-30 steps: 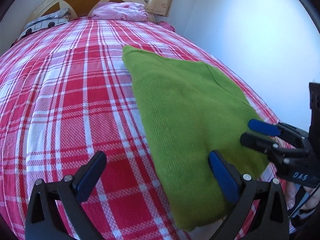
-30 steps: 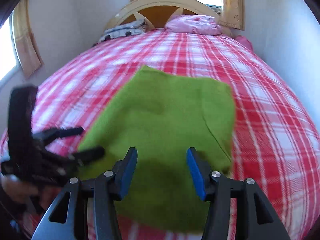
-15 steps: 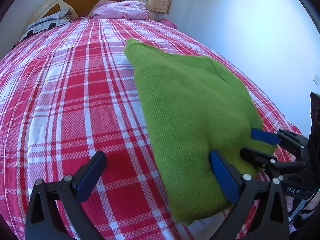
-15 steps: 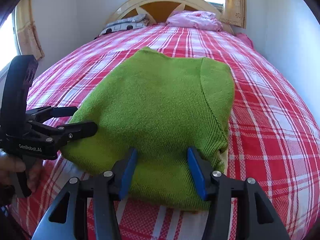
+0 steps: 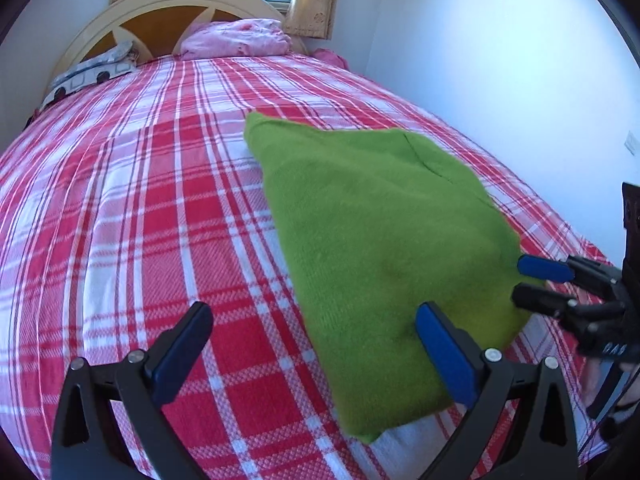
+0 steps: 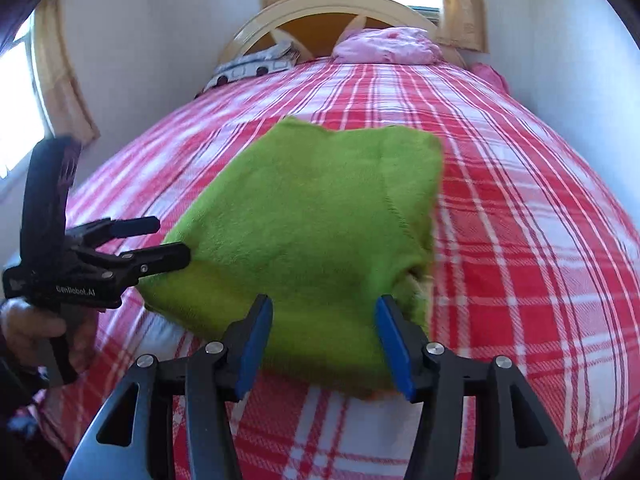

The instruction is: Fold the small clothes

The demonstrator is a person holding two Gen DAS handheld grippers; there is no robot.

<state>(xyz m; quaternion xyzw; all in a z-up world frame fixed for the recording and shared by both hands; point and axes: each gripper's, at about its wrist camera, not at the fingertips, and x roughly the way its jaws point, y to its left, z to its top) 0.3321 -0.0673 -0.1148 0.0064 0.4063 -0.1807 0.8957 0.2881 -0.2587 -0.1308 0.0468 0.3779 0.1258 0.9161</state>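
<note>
One green knit sweater point(image 6: 316, 236) is lying folded on the red plaid bedspread point(image 5: 132, 216), its near edge sitting just ahead of both tools. The right gripper point(image 6: 324, 344) is hovering at that near edge with its blue pads spread apart, grasping nothing. The left gripper point(image 5: 316, 348) is likewise standing wide open, its right pad over the sweater's near left corner and its other pad above bare bedspread. In the right wrist view a hand point(image 6: 28, 324) is gripping the left tool's handle, fingers pointing toward the sweater's left corner. Farther off, two pillows are resting at the headboard point(image 6: 332, 12): one pink pillow point(image 6: 384, 46) and one patterned white pillow point(image 6: 256, 64).
</note>
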